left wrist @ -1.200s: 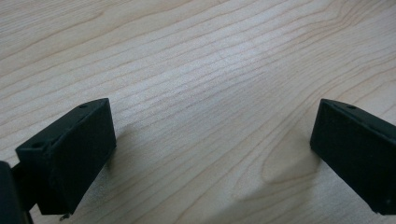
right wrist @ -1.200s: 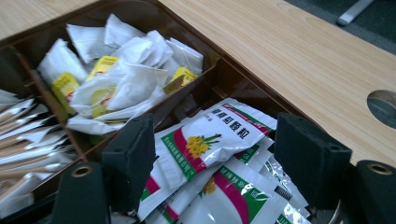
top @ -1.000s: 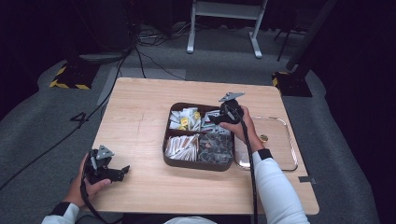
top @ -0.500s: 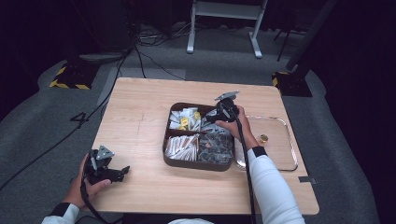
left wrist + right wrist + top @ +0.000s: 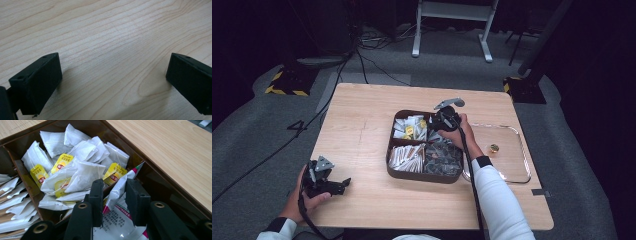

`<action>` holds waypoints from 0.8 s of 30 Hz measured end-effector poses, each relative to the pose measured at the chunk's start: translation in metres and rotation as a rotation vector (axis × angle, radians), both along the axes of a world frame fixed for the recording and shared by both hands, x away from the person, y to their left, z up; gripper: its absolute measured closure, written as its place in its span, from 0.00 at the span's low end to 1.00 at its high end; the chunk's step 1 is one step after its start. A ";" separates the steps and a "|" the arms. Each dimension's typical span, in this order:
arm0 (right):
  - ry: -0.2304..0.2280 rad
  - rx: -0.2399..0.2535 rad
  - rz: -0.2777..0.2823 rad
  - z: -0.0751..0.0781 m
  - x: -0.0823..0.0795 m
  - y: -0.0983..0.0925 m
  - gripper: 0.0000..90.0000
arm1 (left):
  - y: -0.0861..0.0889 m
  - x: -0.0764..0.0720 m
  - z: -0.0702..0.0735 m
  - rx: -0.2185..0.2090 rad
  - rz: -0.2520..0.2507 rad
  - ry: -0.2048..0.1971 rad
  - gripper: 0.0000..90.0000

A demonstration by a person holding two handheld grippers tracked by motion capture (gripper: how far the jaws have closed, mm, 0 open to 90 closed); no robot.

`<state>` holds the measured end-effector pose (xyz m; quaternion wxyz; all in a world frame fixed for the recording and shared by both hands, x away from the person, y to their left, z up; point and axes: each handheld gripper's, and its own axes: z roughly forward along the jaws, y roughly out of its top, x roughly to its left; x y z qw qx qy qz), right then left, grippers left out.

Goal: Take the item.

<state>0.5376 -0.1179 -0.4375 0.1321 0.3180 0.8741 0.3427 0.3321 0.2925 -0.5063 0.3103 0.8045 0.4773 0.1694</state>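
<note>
Sachet (image 5: 117, 192) between the pads of the right gripper (image 5: 113, 195) — that's the action right now! It's a white packet with a red-and-green tip and printed text, standing on edge in the far right compartment of the brown tray (image 5: 390, 150), just right of the divider. Those right jaws have just been closing in on it: one pad sits against the packet's left face, the other stands close at its right side, and whether that one presses yet I cannot tell for sure, though the foil looks pinched and creased between them.

Just left of the divider, in the far left compartment, lies a heap of white tea bags (image 5: 75, 165) with yellow tags, piled loosely over each other. Nearer, the left compartment holds a row of long paper sticks (image 5: 407, 157), and the near right one a pile of dark packets (image 5: 443, 156).

From the high view, the right gripper (image 5: 443, 120) dips into the tray's far right corner, hand wrapped behind it. To the right of the tray lies a clear glass dish (image 5: 512, 170) with a small golden thing (image 5: 494, 148) in it.

Over at the near left corner of the wooden table (image 5: 362, 115), the left gripper (image 5: 343, 184) rests in its hand, well apart from the tray, jaws spread wide over bare wood with nothing between them.
</note>
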 end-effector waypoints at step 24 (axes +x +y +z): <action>-0.084 0.012 0.026 0.021 -0.025 -0.019 1.00 | 0.000 0.000 0.000 0.000 -0.001 -0.003 0.01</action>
